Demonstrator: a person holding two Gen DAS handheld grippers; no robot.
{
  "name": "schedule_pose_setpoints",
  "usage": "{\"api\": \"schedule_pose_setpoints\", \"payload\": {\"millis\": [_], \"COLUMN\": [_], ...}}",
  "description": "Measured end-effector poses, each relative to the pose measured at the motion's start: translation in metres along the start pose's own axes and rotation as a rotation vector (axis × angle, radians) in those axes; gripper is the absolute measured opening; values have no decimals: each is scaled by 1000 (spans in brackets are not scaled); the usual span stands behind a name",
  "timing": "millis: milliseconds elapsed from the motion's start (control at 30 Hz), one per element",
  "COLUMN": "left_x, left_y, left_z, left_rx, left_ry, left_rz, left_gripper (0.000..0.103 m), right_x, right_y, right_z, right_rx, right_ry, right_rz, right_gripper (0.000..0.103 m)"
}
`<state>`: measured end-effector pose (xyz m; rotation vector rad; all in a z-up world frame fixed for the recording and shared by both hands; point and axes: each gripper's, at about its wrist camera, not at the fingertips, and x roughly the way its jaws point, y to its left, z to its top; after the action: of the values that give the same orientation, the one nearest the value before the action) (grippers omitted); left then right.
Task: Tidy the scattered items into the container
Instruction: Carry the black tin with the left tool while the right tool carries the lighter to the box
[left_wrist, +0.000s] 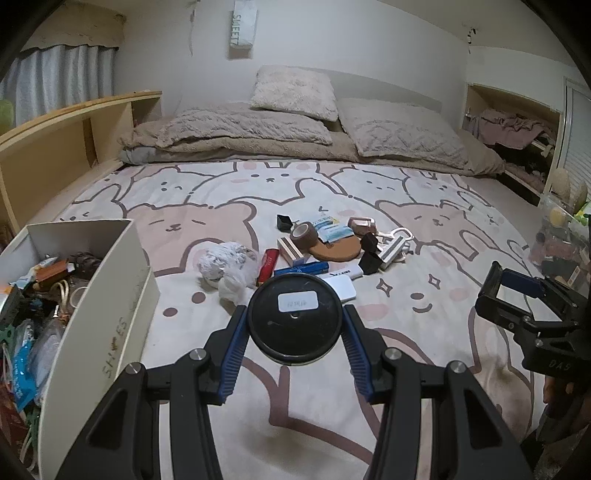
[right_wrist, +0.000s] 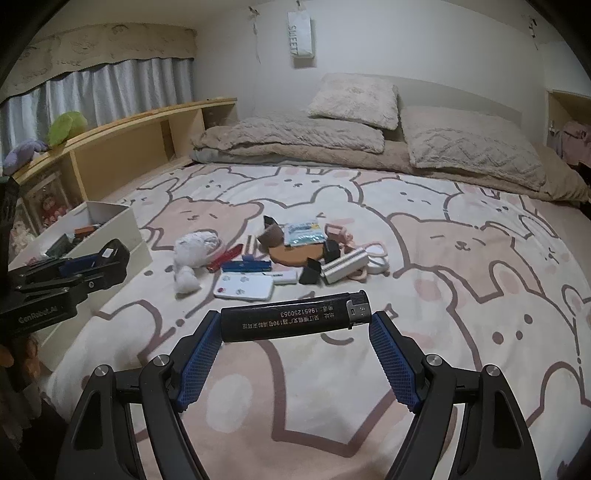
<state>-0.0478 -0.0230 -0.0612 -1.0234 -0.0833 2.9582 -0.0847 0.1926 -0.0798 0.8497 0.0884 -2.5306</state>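
Big bed (left_wrist: 424, 325) with the bear blanket, and the white box (left_wrist: 110, 295) sits at its left edge, already half full. The leftover clutter (right_wrist: 280, 251) lies mid-bed. Left gripper (left_wrist: 294, 319) pinches a round black lid (left_wrist: 294, 319); right gripper (right_wrist: 295, 325) clamps a black lighter (right_wrist: 291, 315) endwise.

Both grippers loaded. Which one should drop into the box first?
Left, probably. Its gripper, holding the round black lid, sits right beside the white box. The right gripper, holding the black lighter, is farther off, beyond the left one.
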Motion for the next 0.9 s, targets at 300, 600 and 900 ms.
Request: {"api": "schedule_pose_setpoints", "payload": {"millis": [300, 600, 900], "left_x": [-28, -59, -86], "left_y": [13, 41, 77], "left_z": [10, 24, 25], "left_rx": [-20, -90, -118], "left_ry": [-55, -103, -141], "left_rz": [1, -45, 8], "left_gripper": [50, 50, 50], "right_x": [-17, -14, -14], "right_y": [23, 49, 91], "right_z": [12, 32, 51], "right_rx": [-15, -12, -71], "right_ry": [-60, -103, -136], "right_rz": [63, 120, 177], "right_gripper": [81, 81, 81]}}
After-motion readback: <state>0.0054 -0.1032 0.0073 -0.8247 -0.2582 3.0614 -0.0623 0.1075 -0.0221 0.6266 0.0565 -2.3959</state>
